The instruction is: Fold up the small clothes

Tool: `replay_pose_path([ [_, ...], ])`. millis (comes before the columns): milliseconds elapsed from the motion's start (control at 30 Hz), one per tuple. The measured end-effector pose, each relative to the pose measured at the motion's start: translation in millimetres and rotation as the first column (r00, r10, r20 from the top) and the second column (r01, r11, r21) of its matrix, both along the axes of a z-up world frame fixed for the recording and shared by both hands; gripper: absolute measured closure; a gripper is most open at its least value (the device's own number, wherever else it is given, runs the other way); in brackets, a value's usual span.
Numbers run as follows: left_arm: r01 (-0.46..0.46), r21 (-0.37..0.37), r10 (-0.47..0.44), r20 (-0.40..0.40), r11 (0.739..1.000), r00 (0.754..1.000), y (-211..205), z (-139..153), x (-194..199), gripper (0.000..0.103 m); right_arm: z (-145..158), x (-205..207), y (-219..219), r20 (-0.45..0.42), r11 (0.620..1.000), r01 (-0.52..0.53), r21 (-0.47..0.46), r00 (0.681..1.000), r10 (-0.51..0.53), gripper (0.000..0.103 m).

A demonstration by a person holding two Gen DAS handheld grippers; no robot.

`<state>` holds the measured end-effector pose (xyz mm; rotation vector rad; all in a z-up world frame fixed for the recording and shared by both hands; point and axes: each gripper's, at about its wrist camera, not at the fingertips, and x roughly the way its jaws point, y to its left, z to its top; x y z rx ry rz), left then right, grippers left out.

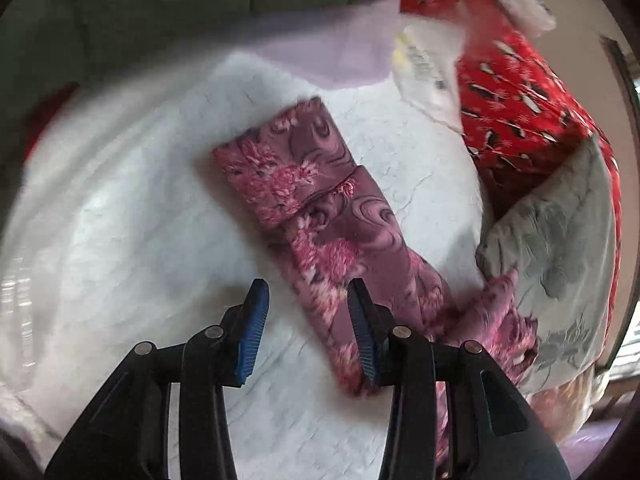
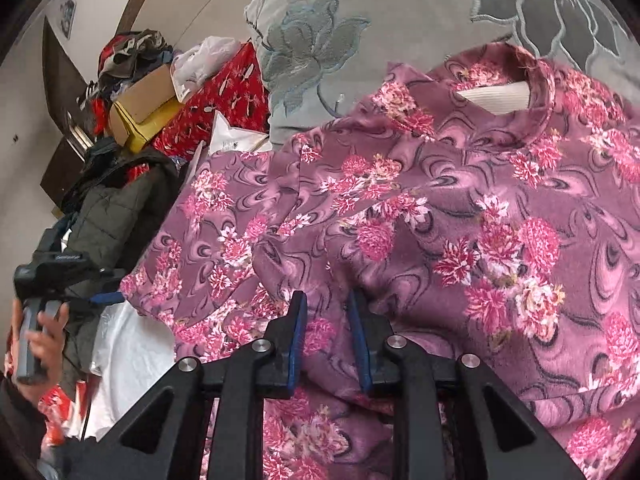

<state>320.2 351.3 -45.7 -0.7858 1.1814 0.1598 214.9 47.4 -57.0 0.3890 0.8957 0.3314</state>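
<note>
- Purple-pink flowery cloth: that is the small top [image 2: 420, 216] being folded. It lies on a white sheet [image 1: 132, 220] on what looks like a bed.
- In the right wrist view the body of the top fills most of the pic. The neck hole [image 2: 496, 96] is at the far side, close to a grey pillow w/ stitched flowers [image 2: 320, 40].
- In the left wrist view one sleeve [image 1: 320, 208] sticks out long across the sheet, toward the middle. Its cuff end looks turned back on itself once.
- Left gripper [image 1: 308, 328]: jaws apart, nothing between them. It hangs just over the sheet, right by the near part of the sleeve. One blue pad [image 1: 362, 332] is at the sleeve edge; can't tell if it touches.
- Right gripper [image 2: 326, 340]: jaws apart a bit, low over the body of the top. Some cloth sits between the pads, but they don't look squeezed on it, so I'd say not holding.
- The person's left hand [image 2: 38, 344] shows in the right view, holding the left tool near the left edge of the bed.
- How far, my guess: early to mid. The top is spread out, pretty flat, w/ some wrinkles. Maybe one sleeve fold is begun.
- Still to do, I think: bring the sleeve in over the body, do the other side (not seen here), then fold the body in half.
- Stuff around: red patterned bundle [image 1: 520, 120], cardboard box [image 2: 148, 100], dark jacket [image 2: 116, 208].
</note>
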Motion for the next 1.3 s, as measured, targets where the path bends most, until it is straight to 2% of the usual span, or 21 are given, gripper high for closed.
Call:
replay_pose_path([
  [67, -0.024, -0.038, 0.024, 0.009, 0.999, 1.0, -4, -8, 7, 0.064, 0, 0, 0, 0.009, 1.0, 0.001, 0.006, 1.0, -0.001, 0.08],
  [133, -0.052, -0.038, 0.053, 0.039, 0.998, 0.998, -8, -9, 13, 0.064, 0, -2, -1, 0.017, 1.0, 0.003, 0.002, 1.0, -0.003, 0.08],
  [167, -0.055, -0.035, 0.057, 0.057, 0.998, 0.997, -10, -8, 15, 0.07, -1, -2, 0, 0.02, 1.0, 0.003, 0.001, 1.0, -0.003, 0.08],
  [200, -0.053, -0.024, 0.054, 0.063, 0.998, 0.997, -10, -5, 16, 0.1, 0, 0, 2, 0.022, 1.0, 0.004, 0.001, 1.0, -0.004, 0.08],
  [267, -0.047, -0.005, 0.047, 0.071, 0.999, 0.996, -8, -1, 20, 0.1, -1, -2, 0, 0.025, 1.0, 0.003, 0.009, 1.0, -0.004, 0.08],
  [333, -0.066, 0.062, 0.059, 0.113, 0.996, 0.992, -1, 16, 14, 0.101, -1, -2, -1, 0.027, 1.0, 0.003, 0.018, 1.0, -0.004, 0.08],
  [467, -0.104, 0.251, 0.058, 0.185, 0.962, 0.981, 11, 53, -8, 0.1, -2, -2, -3, 0.03, 1.0, 0.003, 0.031, 1.0, -0.004, 0.08],
  [567, -0.122, 0.345, 0.07, 0.161, 0.931, 0.985, 27, 54, -24, 0.1, -2, -3, -4, 0.032, 0.999, 0.003, 0.035, 0.999, -0.004, 0.08],
  [600, -0.114, 0.349, 0.068, 0.142, 0.93, 0.987, 31, 47, -25, 0.1, -2, -3, -4, 0.033, 0.999, 0.003, 0.035, 0.999, -0.004, 0.08],
  [667, -0.102, 0.292, 0.074, 0.105, 0.951, 0.992, 41, 30, -27, 0.1, -2, -3, -4, 0.032, 0.999, 0.003, 0.033, 0.999, -0.004, 0.08],
  [733, -0.134, 0.15, 0.119, 0.107, 0.98, 0.987, 56, 12, -34, 0.099, -2, -3, -4, 0.032, 0.999, 0.003, 0.032, 0.999, -0.004, 0.08],
  [800, -0.172, 0.016, 0.169, 0.122, 0.985, 0.978, 68, -1, -37, 0.094, -2, -3, -4, 0.033, 0.999, 0.003, 0.032, 0.999, -0.004, 0.08],
  [867, -0.189, -0.056, 0.194, 0.115, 0.98, 0.974, 75, -12, -34, 0.085, -2, -3, -4, 0.032, 0.999, 0.002, 0.033, 0.999, -0.003, 0.08],
  [900, -0.199, -0.071, 0.206, 0.108, 0.978, 0.973, 77, -16, -32, 0.079, -1, -3, -4, 0.032, 0.999, 0.002, 0.033, 0.999, -0.003, 0.08],
  [967, -0.222, -0.073, 0.229, 0.105, 0.972, 0.968, 81, -19, -27, 0.076, -2, -4, -4, 0.033, 0.999, 0.002, 0.035, 0.999, -0.003, 0.08],
  [1033, -0.226, -0.053, 0.231, 0.123, 0.973, 0.965, 80, -14, -23, 0.079, -1, -4, -4, 0.033, 0.999, 0.002, 0.035, 0.999, -0.003, 0.08],
  [1100, -0.205, -0.025, 0.206, 0.145, 0.978, 0.968, 73, -4, -20, 0.094, -2, -4, -5, 0.033, 0.999, 0.001, 0.035, 0.999, -0.003, 0.08],
  [1200, -0.159, 0.023, 0.151, 0.197, 0.987, 0.969, 53, 21, -19, 0.095, -2, -3, -4, 0.033, 0.999, 0.001, 0.035, 0.999, -0.002, 0.08],
  [1300, -0.106, 0.032, 0.095, 0.248, 0.994, 0.964, 30, 46, -19, 0.096, -2, -3, -5, 0.027, 0.999, 0.0, 0.037, 1.0, -0.001, 0.08],
])
